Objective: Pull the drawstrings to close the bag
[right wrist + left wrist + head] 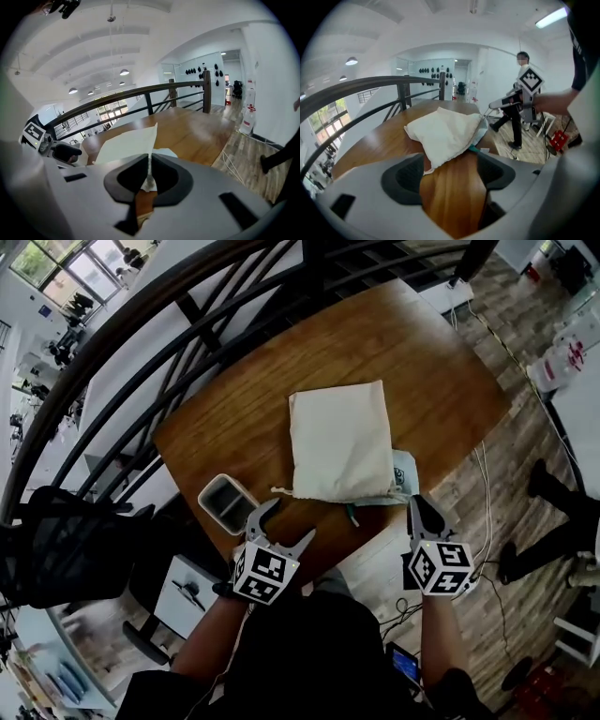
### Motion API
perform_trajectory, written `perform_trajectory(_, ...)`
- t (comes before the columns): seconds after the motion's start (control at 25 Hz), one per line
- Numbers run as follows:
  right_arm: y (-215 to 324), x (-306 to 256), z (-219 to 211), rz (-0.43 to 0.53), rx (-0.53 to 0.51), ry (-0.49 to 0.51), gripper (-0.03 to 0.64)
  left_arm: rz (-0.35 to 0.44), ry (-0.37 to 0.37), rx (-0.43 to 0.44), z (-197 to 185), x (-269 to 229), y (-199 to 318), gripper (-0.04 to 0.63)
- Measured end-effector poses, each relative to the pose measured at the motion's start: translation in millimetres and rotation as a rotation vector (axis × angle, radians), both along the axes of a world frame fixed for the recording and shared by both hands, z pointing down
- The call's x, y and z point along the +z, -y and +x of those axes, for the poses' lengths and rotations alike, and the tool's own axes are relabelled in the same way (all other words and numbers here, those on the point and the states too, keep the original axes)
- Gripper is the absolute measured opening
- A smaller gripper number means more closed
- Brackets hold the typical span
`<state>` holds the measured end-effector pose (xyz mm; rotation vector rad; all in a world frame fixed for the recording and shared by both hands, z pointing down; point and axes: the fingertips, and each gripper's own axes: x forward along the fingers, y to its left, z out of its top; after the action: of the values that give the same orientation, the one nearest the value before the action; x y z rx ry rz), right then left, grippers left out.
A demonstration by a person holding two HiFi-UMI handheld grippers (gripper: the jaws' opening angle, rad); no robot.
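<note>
A cream drawstring bag (342, 442) lies flat on the wooden table (234, 418), its mouth toward me. A cord end (279, 491) trails from its near left corner, and something pale blue-green (404, 476) pokes out at the near right corner. My left gripper (292, 520) is open just short of the table's near edge, left of the bag's mouth. In the left gripper view the bag (445, 131) lies beyond the open left gripper (451, 171), with only bare wood between the jaws. My right gripper (415, 504) is shut close to the right corner; in its own view the right gripper (149, 176) shows no clear hold.
A small grey-rimmed tray (225, 502) sits at the table's near left edge beside my left gripper. A dark curved railing (141, 352) runs behind the table. Cables (483, 521) lie on the floor at the right, by a person's legs (562, 512). A black chair (66, 540) stands at the left.
</note>
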<state>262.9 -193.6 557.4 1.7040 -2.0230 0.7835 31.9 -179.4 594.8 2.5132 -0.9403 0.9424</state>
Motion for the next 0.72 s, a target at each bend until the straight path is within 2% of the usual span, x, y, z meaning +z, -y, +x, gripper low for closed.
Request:
perform_trajectory(0.12, 1.1, 3.6, 4.9, -0.001, -0.018, 0.000, 0.017, 0.015, 0.129, 0.099, -0.2, 11.5, 2.8, 0.362)
perform_trajectory(0.24, 1.0, 6.7, 2.0, -0.007, -0.047, 0.008, 0.017, 0.024, 0.291, 0.239, -11.7, 27.7, 7.1, 0.352)
perform_trajectory(0.4, 1.1, 7.5, 1.3, -0.009, -0.076, 0.015, 0.017, -0.040, 0.443, 0.401, -16.6, 48.3, 12.4, 0.330)
perform_trajectory(0.64, -0.8, 7.8, 0.9, -0.012, -0.103, 0.031, 0.017, -0.125, 0.652, 0.542, -25.3, 72.4, 23.5, 0.299)
perform_trajectory(0.72, -1.1, 7.3, -0.9, -0.009, -0.114, 0.037, 0.017, -0.130, 0.698, 0.574, -27.5, 78.2, 26.2, 0.277)
